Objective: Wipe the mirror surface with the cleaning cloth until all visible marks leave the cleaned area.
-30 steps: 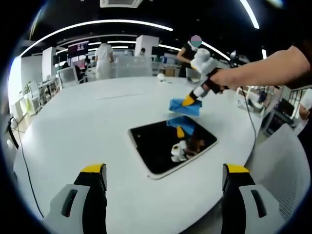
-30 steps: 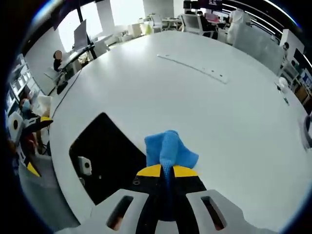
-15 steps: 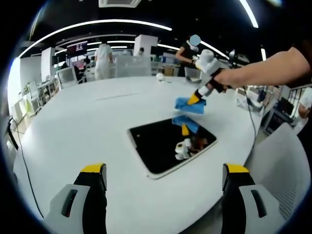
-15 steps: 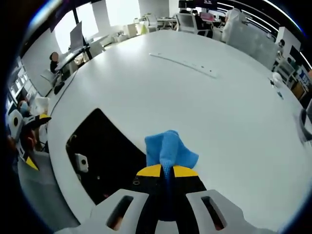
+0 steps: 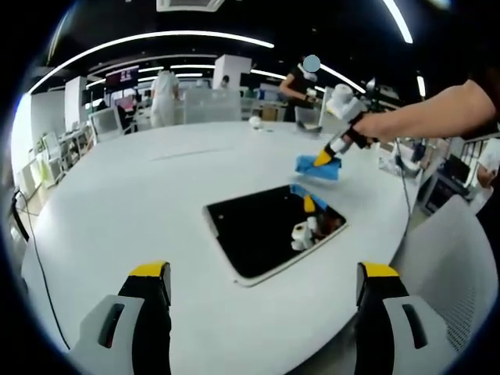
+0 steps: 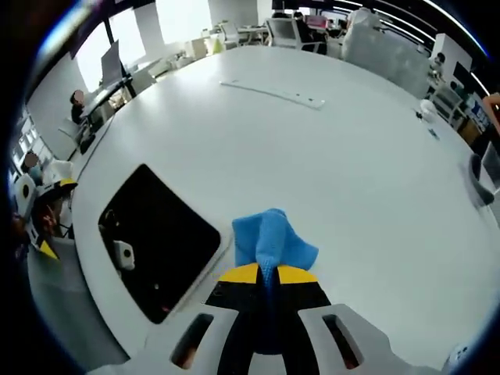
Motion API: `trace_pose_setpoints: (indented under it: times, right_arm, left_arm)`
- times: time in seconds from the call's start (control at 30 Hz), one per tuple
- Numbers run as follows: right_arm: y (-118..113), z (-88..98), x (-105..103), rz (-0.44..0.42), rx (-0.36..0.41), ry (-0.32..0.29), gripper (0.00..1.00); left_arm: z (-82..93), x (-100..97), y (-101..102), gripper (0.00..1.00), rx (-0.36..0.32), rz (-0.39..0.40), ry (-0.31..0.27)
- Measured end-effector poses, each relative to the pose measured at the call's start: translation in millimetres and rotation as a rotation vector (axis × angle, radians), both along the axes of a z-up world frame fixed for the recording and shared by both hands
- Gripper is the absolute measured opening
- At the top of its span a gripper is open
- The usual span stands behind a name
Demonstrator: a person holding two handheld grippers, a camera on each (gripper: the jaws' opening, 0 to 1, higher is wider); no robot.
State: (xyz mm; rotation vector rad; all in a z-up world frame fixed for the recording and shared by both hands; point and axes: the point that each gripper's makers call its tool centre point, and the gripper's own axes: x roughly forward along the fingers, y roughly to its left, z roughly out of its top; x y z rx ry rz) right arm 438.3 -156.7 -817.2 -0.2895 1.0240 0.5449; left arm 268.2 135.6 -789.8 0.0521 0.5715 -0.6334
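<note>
A dark rectangular mirror (image 5: 269,231) with a pale frame lies flat on the round white table (image 5: 141,203). In the left gripper view my left gripper (image 5: 262,277) stands open near the table's near edge, well short of the mirror. My right gripper (image 5: 323,158), held by a person's hand, hovers past the mirror's far right corner, shut on a blue cleaning cloth (image 5: 320,169). In the right gripper view the right gripper (image 6: 267,273) pinches the blue cloth (image 6: 270,240), and the mirror (image 6: 157,241) lies to its left. The left gripper (image 6: 43,223) shows at that view's left edge.
A small white object (image 5: 257,123) sits at the table's far side. A long flat strip (image 6: 272,92) lies across the table's middle. Desks, chairs and people stand in the room beyond the table. A cable (image 5: 35,258) hangs off the table's left edge.
My right gripper has carried the blue cloth off the mirror's far edge, moving right and away. The left gripper has stayed in place.
</note>
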Motion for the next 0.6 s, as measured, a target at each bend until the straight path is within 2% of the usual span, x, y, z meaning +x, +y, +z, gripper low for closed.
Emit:
trace_pose_setpoints:
  times: [0.33,0.6]
  right_arm:
    - [-10,-4.1,-5,-0.019,-0.003,0.008,0.01]
    - [-13,-19.1,-12,-0.040,0.006,0.036,0.01]
  left_arm:
    - [0.0,-0.5,0,0.99,0.005,-0.006,-0.002]
    - [0.3,-0.6,0,0.99,0.005,-0.001,0.000]
